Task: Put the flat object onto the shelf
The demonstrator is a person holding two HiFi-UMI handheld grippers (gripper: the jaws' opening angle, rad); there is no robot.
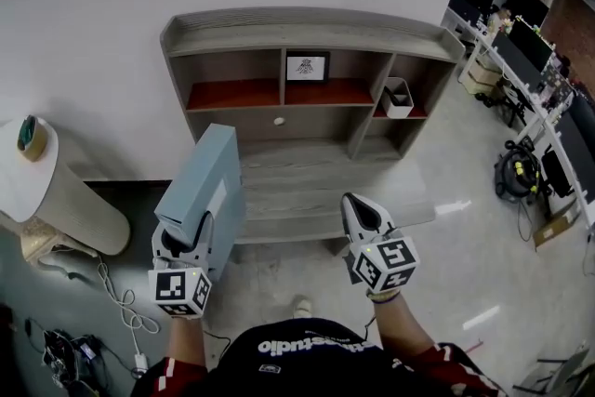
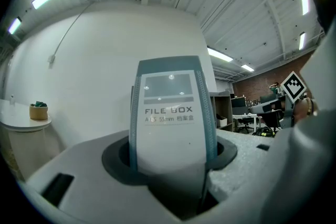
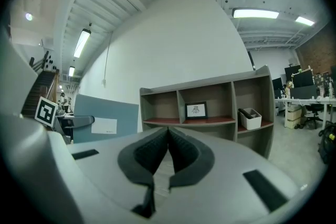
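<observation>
the left gripper (image 1: 189,235) gripped the upright blue file box (image 1: 203,178) in its jaws; the right gripper (image 1: 359,205) had its jaws closed, empty, facing the far shelf (image 1: 307,30).

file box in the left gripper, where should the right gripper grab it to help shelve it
Probably the narrow top edge, from above, jaws spanning the thin width. The file box stands on edge, the left gripper clamped on its near spine; its broad side panels look too wide to span. The right gripper is shut, so open it first.
</observation>
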